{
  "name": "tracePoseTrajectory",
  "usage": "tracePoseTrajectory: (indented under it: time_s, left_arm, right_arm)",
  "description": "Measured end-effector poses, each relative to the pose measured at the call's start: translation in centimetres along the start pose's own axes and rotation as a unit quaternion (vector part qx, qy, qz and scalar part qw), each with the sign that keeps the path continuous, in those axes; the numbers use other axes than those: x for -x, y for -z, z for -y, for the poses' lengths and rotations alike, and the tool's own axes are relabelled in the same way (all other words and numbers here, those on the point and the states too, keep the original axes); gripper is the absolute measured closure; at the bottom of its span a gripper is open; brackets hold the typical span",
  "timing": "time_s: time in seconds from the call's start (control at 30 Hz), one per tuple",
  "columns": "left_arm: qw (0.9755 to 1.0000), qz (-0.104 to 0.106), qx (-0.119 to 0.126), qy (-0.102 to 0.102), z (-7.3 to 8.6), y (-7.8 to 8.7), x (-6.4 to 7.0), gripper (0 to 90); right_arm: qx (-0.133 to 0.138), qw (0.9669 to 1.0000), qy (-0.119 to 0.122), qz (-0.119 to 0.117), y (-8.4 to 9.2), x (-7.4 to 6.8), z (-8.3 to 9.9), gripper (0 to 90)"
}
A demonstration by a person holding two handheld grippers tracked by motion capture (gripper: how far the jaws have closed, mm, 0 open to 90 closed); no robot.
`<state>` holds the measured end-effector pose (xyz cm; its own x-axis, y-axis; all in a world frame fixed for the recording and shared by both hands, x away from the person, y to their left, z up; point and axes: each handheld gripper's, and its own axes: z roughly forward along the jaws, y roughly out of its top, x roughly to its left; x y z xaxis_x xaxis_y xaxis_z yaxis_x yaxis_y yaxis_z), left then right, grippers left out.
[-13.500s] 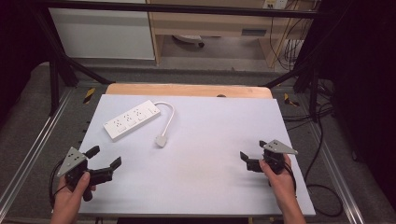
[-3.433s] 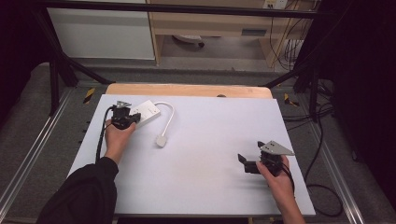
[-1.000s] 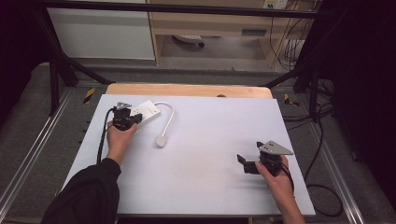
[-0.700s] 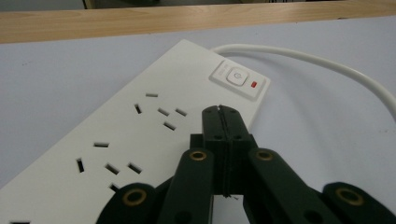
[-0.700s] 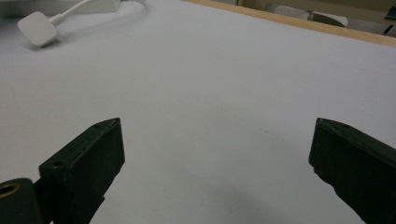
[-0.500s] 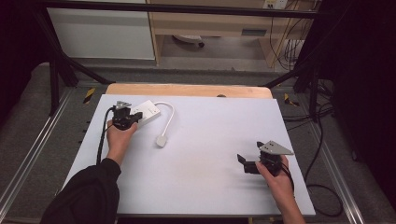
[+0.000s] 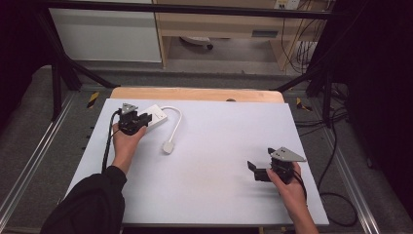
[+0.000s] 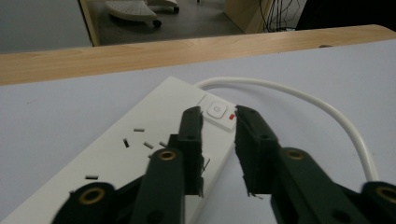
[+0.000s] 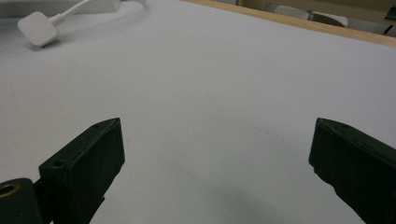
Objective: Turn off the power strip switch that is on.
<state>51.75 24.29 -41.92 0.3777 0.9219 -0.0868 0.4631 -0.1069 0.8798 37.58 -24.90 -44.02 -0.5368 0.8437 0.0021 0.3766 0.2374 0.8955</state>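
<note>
- A white plastic power strip (image 7: 152, 117) is seen lying flat at the far left of the pale grey table top (image 7: 219, 161), just beside the wooden edge strip (image 7: 195, 94); its white cable (image 7: 175, 122) curves forward to a white flat plug (image 7: 168, 146) that rests loose on the table.
- The left gripper (image 8: 218, 140) is held low over the switch end of the strip. Its jaws are parted by a narrow gap and nothing is clamped; the square white switch button (image 8: 217, 111) with its small red mark is framed just beyond the tips.
- The right gripper (image 7: 253, 170) is held near the right front of the table, well apart from the strip. Its jaws are spread wide and nothing lies between them.
- The work is judged to be at an early stage: the approach to the switch end has been made, but no grasp or press is shown. Whether the tips touch the strip cannot be told.
- Left to do, by this reading: the jaws to be closed on the strip or the switch to be pressed; the plug lies untouched.
</note>
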Motion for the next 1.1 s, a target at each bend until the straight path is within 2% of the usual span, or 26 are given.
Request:
tracePoseTrajectory:
  time_s: [0.13,0.3,0.4,0.53,0.63,1.1]
  left_arm:
    - [1.0000,-0.003,0.007,0.002,-0.1,0.0,0.3,48.3]
    - [0.9999,0.001,0.009,0.010,-0.3,0.0,0.4,34.3]
    - [0.9999,0.002,0.014,0.004,-0.4,0.0,0.6,22.9]
    - [0.9998,0.012,0.016,0.007,-0.5,0.1,0.8,12.2]
    - [0.9997,0.018,0.018,0.007,-0.6,0.3,1.0,9.6]
    - [0.9993,0.031,0.020,0.006,-1.2,2.4,2.4,9.5]
  right_arm:
    - [0.000,1.0000,0.000,0.000,0.0,0.0,0.0,3.9]
    - [0.000,1.0000,0.000,0.000,0.0,0.0,0.0,3.9]
    - [-0.001,1.0000,0.001,0.000,0.0,0.0,0.0,3.9]
    - [-0.001,1.0000,0.001,0.000,0.0,0.0,0.0,3.8]
    - [0.000,1.0000,0.000,0.000,0.0,0.0,0.0,3.7]
    - [0.003,1.0000,-0.003,-0.006,0.0,0.0,0.0,2.7]
